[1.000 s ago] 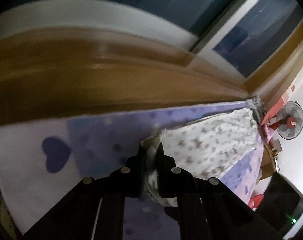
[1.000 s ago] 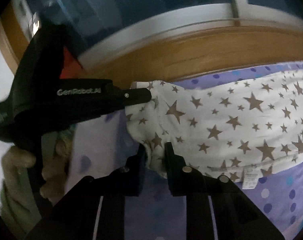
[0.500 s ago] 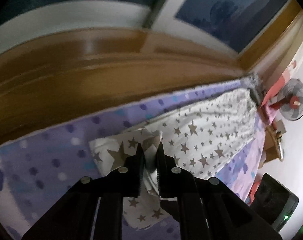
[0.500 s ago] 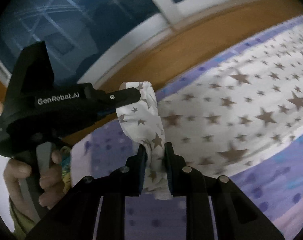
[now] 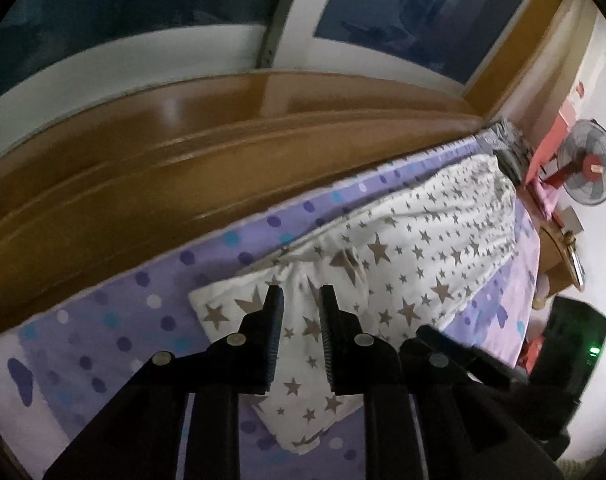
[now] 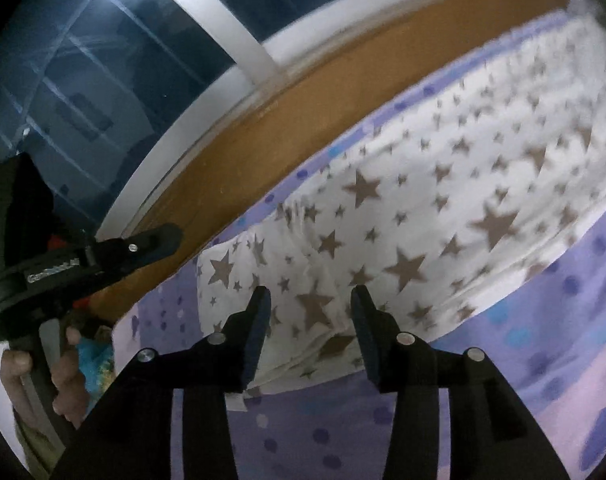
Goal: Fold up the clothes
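Largest in front of both sets of jaws is the bed (image 5: 103, 344), its purple spotted sheet running out ahead of me and to either side. Past its far edge I see a brown wooden ledge (image 5: 183, 152), and above that dark window glass.

On the sheet lies the star-print garment (image 5: 423, 248), white with brown stars. It stretches from right under my jaws away to the far right, flat on the bed, with a folded-over end nearest me. In the right wrist view the same cloth (image 6: 463, 200) fills the middle, blurred toward the far end.

My left gripper (image 5: 301, 294) has its jaws opening. They stand at a narrow gap, and I see starred cloth in the gap between them, but the pads look clear of it on both sides. The folded corner sits just under and ahead of the tips. From the right wrist view, the left gripper (image 6: 159, 240) hangs off to the left of the right jaws, over the edge of the bed, with the person's hand (image 6: 59, 372) wrapped round its handle.

My right gripper (image 6: 309, 294) is opening too, and wider: a moderate gap. The near hem of the garment lies below and between the jaws, not pinched. A small white label (image 6: 236, 402) pokes out by the inside of the left-side jaw.

Far right of the left jaws stands a red fan (image 5: 589, 168).
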Motion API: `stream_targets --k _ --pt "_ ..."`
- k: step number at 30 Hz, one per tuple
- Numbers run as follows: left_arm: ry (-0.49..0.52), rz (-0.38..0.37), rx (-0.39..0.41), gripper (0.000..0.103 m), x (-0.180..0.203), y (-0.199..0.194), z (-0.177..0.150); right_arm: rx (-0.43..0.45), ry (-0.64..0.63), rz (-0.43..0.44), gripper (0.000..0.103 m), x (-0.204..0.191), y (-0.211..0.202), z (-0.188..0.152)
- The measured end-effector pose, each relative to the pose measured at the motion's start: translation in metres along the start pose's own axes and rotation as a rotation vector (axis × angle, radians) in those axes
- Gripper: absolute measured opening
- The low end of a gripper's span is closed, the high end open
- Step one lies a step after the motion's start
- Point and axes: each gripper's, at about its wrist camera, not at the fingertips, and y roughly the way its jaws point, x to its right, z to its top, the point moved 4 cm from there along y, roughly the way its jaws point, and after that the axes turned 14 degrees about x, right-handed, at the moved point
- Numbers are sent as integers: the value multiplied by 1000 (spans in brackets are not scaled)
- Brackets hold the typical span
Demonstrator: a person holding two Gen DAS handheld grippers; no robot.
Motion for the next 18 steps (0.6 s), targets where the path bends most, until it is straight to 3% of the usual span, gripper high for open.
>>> stream_targets --k 6,9,12,18 --pt "-9 -96 -66 17 10 41 -11 5 -266 30 41 -32 -2 -11" --pt "7 -130 -59 17 20 56 -13 -23 -281 23 41 -33 13 -22" --pt "30 -89 -74 18 25 76 -17 -62 -270 -2 41 -20 23 -29" --pt "-129 -102 -35 17 12 84 -19 -89 -327 25 41 -12 27 -33"
